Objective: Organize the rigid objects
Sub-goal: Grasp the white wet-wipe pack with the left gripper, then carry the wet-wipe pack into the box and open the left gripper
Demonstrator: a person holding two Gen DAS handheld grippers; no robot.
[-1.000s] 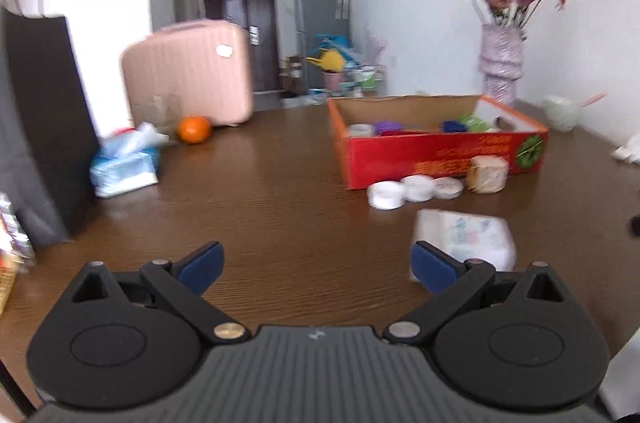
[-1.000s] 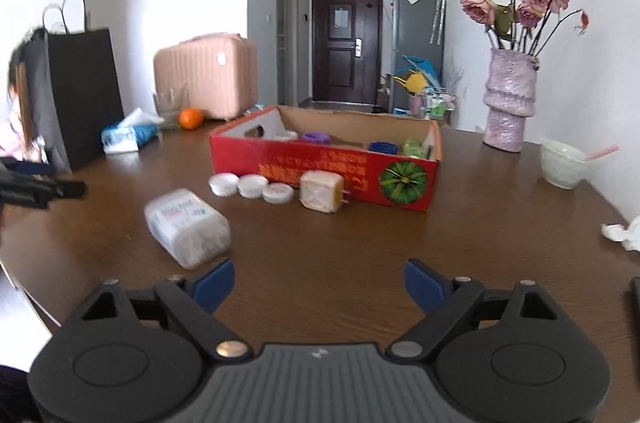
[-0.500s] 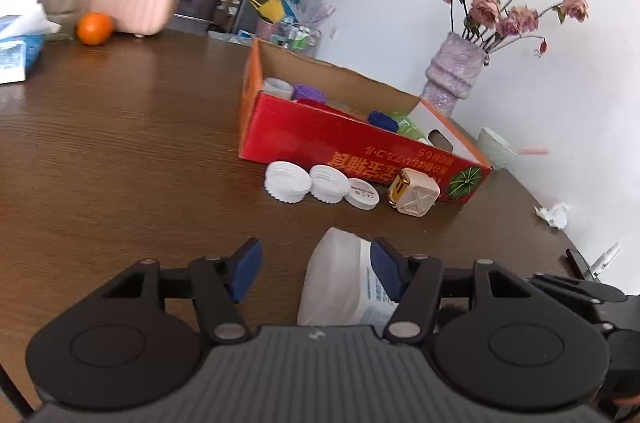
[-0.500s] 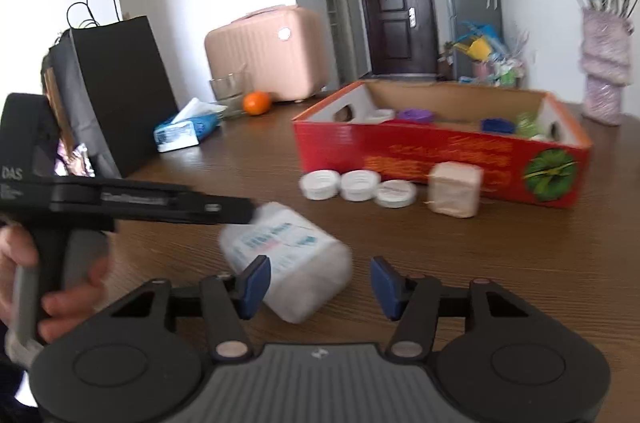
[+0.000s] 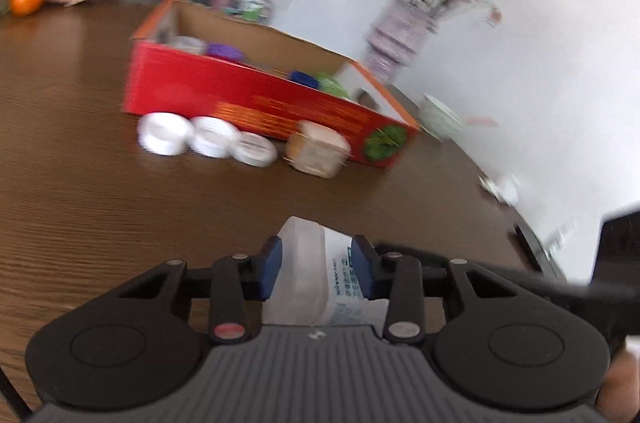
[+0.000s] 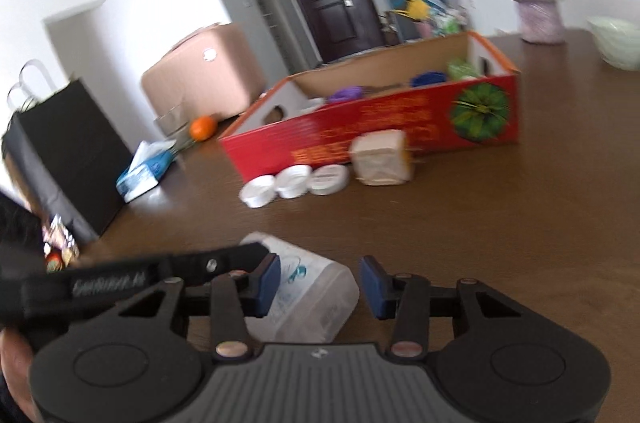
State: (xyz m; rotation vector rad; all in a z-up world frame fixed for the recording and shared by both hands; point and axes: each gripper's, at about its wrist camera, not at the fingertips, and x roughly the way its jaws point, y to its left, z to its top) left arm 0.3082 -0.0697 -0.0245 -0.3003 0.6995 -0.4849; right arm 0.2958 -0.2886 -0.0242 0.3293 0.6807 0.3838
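A clear plastic box with a printed label (image 5: 316,275) lies on the brown table. My left gripper (image 5: 316,265) is shut on it, both blue pads against its sides. My right gripper (image 6: 319,285) straddles the same box (image 6: 312,299) from the other end, its left pad touching and its right pad a little off the box. Three white lids (image 5: 204,139) and a beige cube (image 5: 318,153) lie in front of a red cardboard box (image 5: 256,99) that holds several small items.
A vase of flowers (image 5: 400,35) and a pale bowl (image 5: 440,117) stand past the red box. An orange (image 6: 203,127), a tissue pack (image 6: 142,171), a pink suitcase (image 6: 204,79) and a black bag (image 6: 68,151) are at the left.
Both grippers have closed in on the clear box and narrowed. The left one has gone from partly open to gripping it. Both views have moved forward and are blurred.
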